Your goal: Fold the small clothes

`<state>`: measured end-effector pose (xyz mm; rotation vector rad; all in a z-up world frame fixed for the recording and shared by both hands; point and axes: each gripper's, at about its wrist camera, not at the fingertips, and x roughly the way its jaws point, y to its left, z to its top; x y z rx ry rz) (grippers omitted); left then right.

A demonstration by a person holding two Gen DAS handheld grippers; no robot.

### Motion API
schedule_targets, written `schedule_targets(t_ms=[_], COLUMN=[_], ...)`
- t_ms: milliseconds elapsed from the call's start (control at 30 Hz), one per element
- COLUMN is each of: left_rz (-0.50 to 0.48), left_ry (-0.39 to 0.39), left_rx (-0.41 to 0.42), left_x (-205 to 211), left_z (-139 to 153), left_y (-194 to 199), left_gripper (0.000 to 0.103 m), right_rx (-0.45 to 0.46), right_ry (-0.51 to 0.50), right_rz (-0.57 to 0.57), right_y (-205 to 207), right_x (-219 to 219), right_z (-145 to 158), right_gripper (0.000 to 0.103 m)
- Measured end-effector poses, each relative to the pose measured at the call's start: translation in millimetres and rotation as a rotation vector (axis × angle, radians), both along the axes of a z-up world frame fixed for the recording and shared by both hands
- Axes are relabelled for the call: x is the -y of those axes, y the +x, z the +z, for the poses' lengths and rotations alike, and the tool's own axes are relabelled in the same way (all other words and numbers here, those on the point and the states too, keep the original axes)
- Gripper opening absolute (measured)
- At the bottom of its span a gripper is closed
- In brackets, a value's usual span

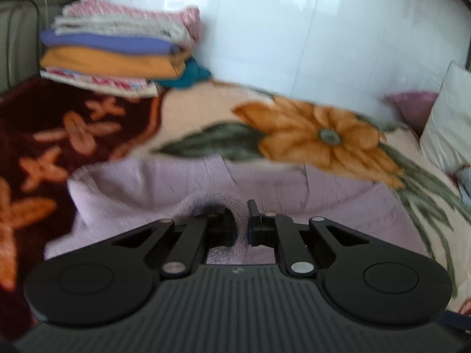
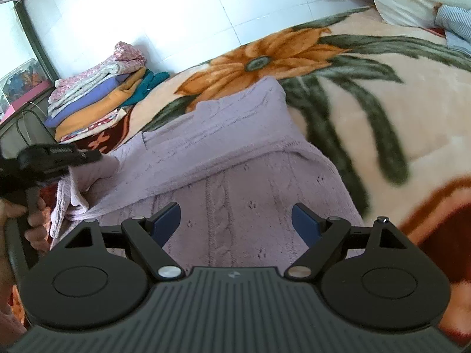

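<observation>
**A:** Where is the garment?

**B:** The lilac knit sweater (image 2: pixel 223 158) lies spread on the floral blanket (image 2: pixel 382 111), just ahead of both tongs. Its cable pattern faces up, and one part lies folded over the body.

**A:** And the tongs?

**B:** The left gripper (image 1: pixel 242 223) is clamped on a bunched piece of the sweater; seen from the right wrist, a hand (image 2: pixel 32 220) holds that tool at the sweater's left edge, with cloth hanging from it. The right gripper (image 2: pixel 235 223) hangs over the knit with its blue pads well apart and nothing between them.

**A:** What surrounds it?

**B:** The blanket is cream with a big orange flower and green leaves, turning dark maroon toward one side. A stack of folded clothes (image 1: pixel 117 53) sits at its far corner by the white tiled wall (image 1: pixel 294 29). A white pillow (image 1: pixel 447 123) lies at the other end.
</observation>
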<state>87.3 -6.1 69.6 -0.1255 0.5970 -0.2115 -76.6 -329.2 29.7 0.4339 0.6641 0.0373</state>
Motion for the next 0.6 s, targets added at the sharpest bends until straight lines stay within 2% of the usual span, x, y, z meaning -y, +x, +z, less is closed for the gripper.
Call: schedule_targets(t_ms=[200, 267, 300, 367, 433, 600], left_rz=[-0.040, -0.059, -0.073, -0.091, -0.098, -0.103], left_ry=[0.031, 0.041, 0.041, 0.053, 0.066, 0.081], left_rx=[-0.099, -0.129, -0.132, -0.125, -0.120, -0.127], left_x=[9.5, 9.7, 9.1, 9.1, 7.3, -9.0], left_z=[-25.6, -29.7, -30.0, -26.7, -21.7, -6.8], left_y=[5.3, 5.9, 3.7, -3.3, -10.9, -31.4], left_gripper=[0.015, 0.030, 0.032, 0.045, 0.053, 0.053], right_rx=[-0.009, -0.009, -0.008, -0.003, 0.006, 0.039], right_ry=[0.004, 0.002, 0.000, -0.007, -0.016, -0.033], right_rz=[0.003, 0.011, 0.016, 0.032, 0.051, 0.112], right_y=[2.4, 3.7, 4.6, 7.0, 8.7, 15.9], right_x=[0.6, -1.4, -2.3, -5.9, -10.0, -27.1], right_z=[-4.6, -4.3, -3.6, -1.1, 3.1, 17.3], right_gripper=[0.088, 0.088, 0.088, 0.088, 0.088, 0.088])
